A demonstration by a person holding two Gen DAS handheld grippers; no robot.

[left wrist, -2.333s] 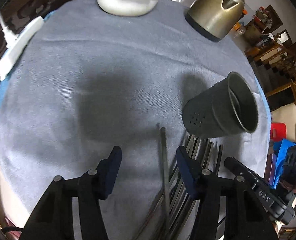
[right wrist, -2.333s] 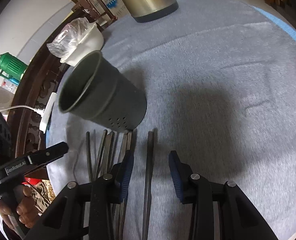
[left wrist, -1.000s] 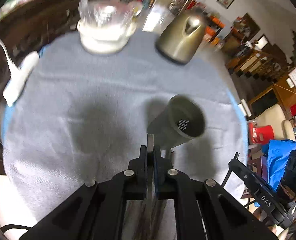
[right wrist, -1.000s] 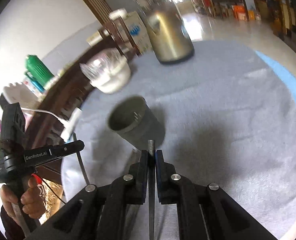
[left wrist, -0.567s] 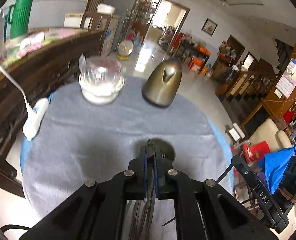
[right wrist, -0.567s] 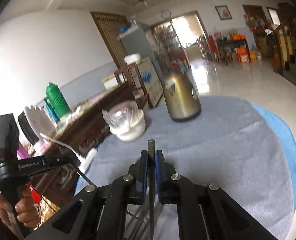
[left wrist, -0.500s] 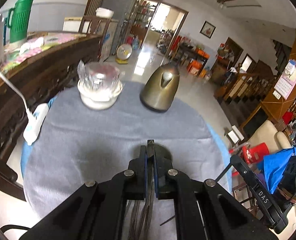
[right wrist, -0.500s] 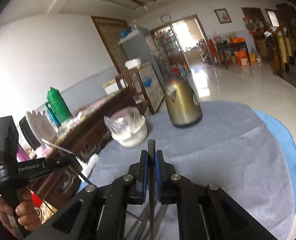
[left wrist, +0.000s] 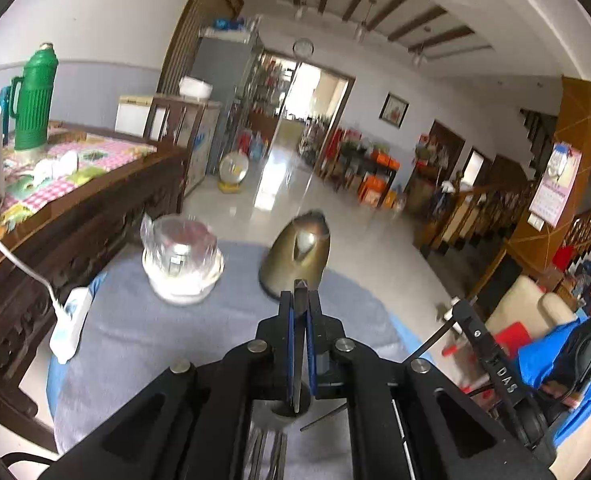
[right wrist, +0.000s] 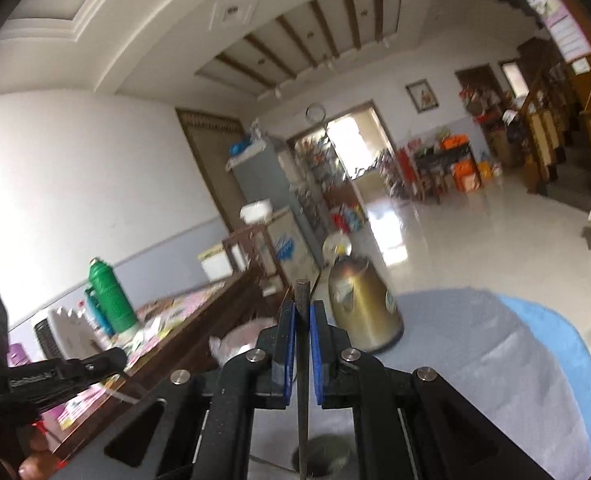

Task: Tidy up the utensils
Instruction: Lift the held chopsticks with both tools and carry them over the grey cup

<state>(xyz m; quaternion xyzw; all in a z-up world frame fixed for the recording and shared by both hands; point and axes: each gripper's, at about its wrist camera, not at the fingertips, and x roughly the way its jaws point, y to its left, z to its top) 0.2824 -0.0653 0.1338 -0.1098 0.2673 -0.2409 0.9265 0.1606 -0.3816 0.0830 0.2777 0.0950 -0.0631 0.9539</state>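
My left gripper (left wrist: 300, 300) is shut on a thin dark utensil (left wrist: 300, 286) whose end sticks up past the pads, high above the grey cloth table (left wrist: 143, 344). My right gripper (right wrist: 302, 310) is likewise shut on a thin dark utensil (right wrist: 302, 292) that runs down between its arms. The dark holder cup (right wrist: 327, 460) sits low in the right wrist view, and the left wrist view shows only a sliver of this cup (left wrist: 283, 416) between the arms. Several more utensils (left wrist: 267, 452) lie on the cloth under the left gripper.
A brass-coloured kettle (left wrist: 299, 256) and a white bowl under plastic wrap (left wrist: 181, 268) stand at the table's far side. A white power strip (left wrist: 69, 320) lies at the left edge. A dark wooden cabinet (left wrist: 75, 216) with a green thermos (left wrist: 35, 100) flanks the table.
Both grippers closed on a utensil each and rose from the table. Both views tilted up toward the room, and the cup slid to the bottom of each.
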